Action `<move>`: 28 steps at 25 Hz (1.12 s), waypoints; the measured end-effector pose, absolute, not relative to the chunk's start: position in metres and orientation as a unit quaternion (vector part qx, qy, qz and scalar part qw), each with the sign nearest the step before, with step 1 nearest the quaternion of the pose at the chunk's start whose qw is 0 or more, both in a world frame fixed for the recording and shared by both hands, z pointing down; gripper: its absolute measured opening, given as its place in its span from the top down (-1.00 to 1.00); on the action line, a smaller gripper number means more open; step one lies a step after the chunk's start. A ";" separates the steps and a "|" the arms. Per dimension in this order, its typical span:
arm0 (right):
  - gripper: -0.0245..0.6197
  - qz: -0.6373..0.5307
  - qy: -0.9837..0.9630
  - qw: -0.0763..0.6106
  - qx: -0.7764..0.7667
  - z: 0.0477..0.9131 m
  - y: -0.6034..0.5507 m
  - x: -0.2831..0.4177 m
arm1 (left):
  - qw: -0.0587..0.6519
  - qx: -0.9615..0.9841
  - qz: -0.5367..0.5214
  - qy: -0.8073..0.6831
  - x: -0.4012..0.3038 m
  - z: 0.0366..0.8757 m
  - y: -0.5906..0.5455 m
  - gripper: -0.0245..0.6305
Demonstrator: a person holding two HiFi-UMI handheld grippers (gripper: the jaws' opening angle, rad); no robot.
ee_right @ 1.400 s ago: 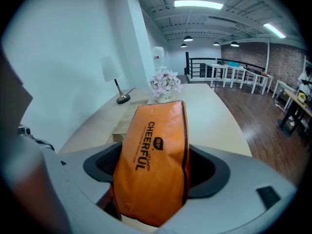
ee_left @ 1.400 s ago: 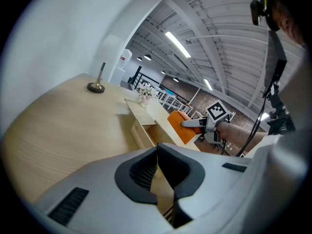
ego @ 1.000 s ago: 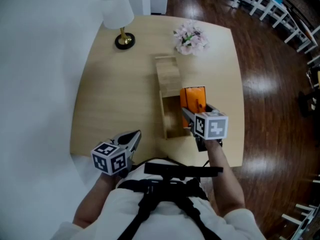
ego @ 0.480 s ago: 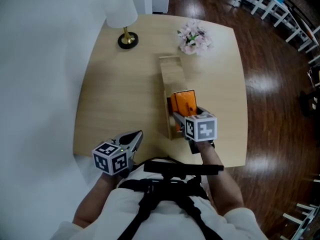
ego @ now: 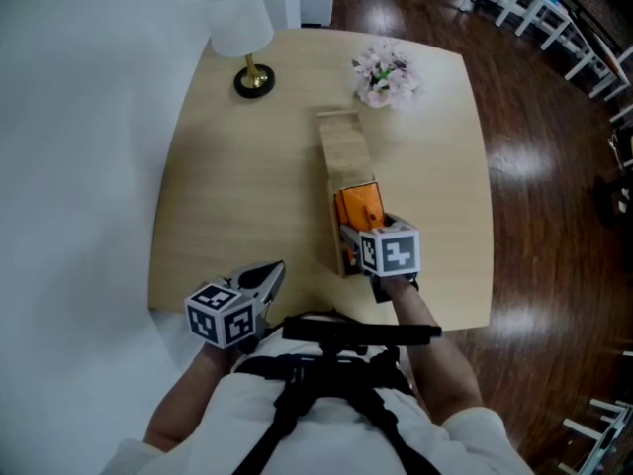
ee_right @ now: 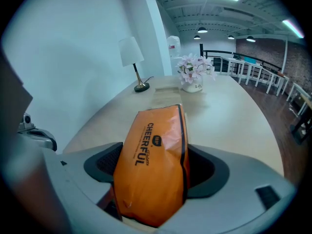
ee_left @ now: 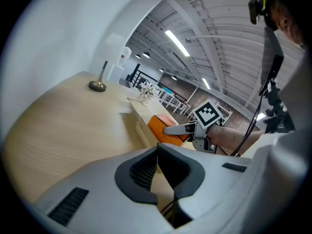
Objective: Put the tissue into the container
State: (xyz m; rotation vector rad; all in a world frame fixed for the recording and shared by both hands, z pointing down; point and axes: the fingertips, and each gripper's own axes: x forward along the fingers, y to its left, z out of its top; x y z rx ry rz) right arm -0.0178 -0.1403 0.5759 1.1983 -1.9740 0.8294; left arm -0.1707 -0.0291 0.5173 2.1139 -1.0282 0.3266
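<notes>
Right now the right gripper (ego: 358,237) is clamped on the orange tissue pack (ee_right: 153,160), one jaw pressing each flat side of it; the pack stands up between the jaws with its printed face toward the left; seen from the head view it hangs over the near end of the wooden container (ego: 342,151), though whether it touches the inside I cannot tell. That container is a long narrow box lying near the middle of the desk (ego: 237,186), its length running from the far edge toward the near edge, slightly nearer the right edge than the left. Over by the near left corner the left gripper (ego: 269,275) hovers at the desk's edge, well apart from the container; its jaws are pressed together with nothing between them, and they point across the desk toward the box. A white-shaded lamp (ego: 237,18) with a brass foot stands at the far left corner; a small vase of pale flowers (ego: 384,72) stands near the far edge, just beyond the container's far end.
</notes>
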 end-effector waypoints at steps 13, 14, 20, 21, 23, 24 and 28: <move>-0.35 0.320 -0.753 0.331 0.471 0.607 -0.142 -0.024 | 0.380 0.824 0.137 -0.398 -0.180 0.524 -0.026 0.93; -0.35 0.319 -0.753 0.331 0.471 0.607 -0.142 -0.025 | 0.380 0.824 0.138 -0.397 -0.180 0.524 -0.026 0.93; -0.35 0.323 -0.755 0.329 0.466 0.605 -0.141 -0.026 | 0.378 0.826 0.143 -0.393 -0.178 0.522 -0.027 0.93; -0.35 0.323 -0.755 0.329 0.466 0.605 -0.141 -0.026 | 0.377 0.827 0.143 -0.393 -0.178 0.523 -0.027 0.93; -0.35 0.325 -0.756 0.326 0.465 0.606 -0.141 -0.026 | 0.376 0.827 0.143 -0.392 -0.178 0.523 -0.027 0.93; -0.35 0.327 -0.757 0.325 0.464 0.605 -0.140 -0.026 | 0.376 0.827 0.144 -0.392 -0.177 0.524 -0.028 0.93; -0.35 0.339 -0.758 0.311 0.462 0.601 -0.139 -0.024 | 0.376 0.827 0.146 -0.392 -0.176 0.522 -0.028 0.93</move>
